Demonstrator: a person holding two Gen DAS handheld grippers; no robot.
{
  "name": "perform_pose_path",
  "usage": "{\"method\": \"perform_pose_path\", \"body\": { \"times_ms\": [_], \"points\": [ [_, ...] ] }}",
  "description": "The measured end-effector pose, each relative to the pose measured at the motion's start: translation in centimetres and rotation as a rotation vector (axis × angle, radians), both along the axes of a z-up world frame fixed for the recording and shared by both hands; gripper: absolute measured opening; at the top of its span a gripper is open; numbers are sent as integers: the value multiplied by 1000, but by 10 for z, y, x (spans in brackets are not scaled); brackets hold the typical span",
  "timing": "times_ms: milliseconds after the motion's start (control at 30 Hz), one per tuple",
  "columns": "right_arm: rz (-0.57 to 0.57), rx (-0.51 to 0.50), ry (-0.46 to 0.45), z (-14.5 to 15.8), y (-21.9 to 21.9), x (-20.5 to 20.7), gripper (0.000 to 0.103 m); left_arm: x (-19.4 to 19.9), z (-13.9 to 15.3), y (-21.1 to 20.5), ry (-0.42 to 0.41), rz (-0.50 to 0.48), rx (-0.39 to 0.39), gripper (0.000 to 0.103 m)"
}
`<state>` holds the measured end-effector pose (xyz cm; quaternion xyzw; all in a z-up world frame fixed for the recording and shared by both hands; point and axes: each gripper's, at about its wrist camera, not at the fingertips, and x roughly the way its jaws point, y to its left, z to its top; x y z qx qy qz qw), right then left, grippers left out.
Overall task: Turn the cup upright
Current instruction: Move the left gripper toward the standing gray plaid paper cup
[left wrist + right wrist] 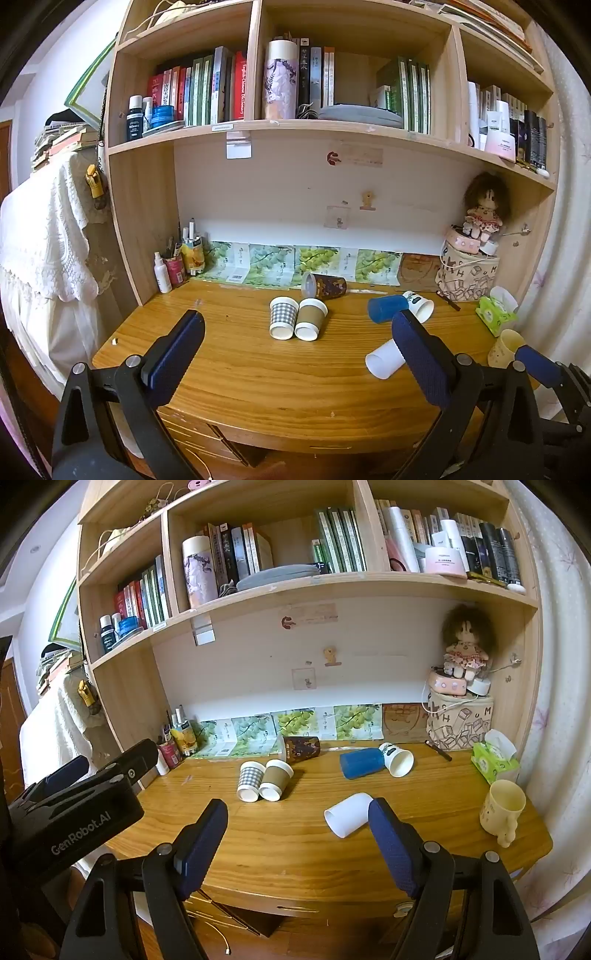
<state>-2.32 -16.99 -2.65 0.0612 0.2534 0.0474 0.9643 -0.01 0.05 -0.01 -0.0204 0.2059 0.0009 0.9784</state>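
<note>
Several cups lie on their sides on the wooden desk (258, 369): a checked paper cup (282, 318), a brown sleeved cup (311, 319), a dark patterned cup (324, 286), a blue cup (387, 308), a white printed cup (419, 304) and a plain white cup (384, 359). A cream mug (503, 808) stands upright at the right edge. My left gripper (297, 332) is open and empty above the front of the desk. My right gripper (297, 818) is open and empty, its right finger (391, 842) just in front of the plain white cup (347, 814).
A green tissue pack (493, 760), a printed bag (460, 720) with a doll (465, 646) on top stand at the back right. Bottles and a pen holder (173, 746) stand at the back left. Bookshelves hang above. Drawers sit below the desk front.
</note>
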Motion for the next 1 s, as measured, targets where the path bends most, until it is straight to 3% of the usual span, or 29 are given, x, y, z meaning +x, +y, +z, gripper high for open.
{"method": "perform_pose_path", "body": {
  "times_ms": [500, 1000],
  "points": [
    [-13, 6, 24, -4, 12, -1, 79, 4, -8, 9, 22, -10, -7, 102],
    [-53, 33, 168, -16, 46, 18, 79, 23, -20, 51, 116, -58, -15, 102]
  ]
}}
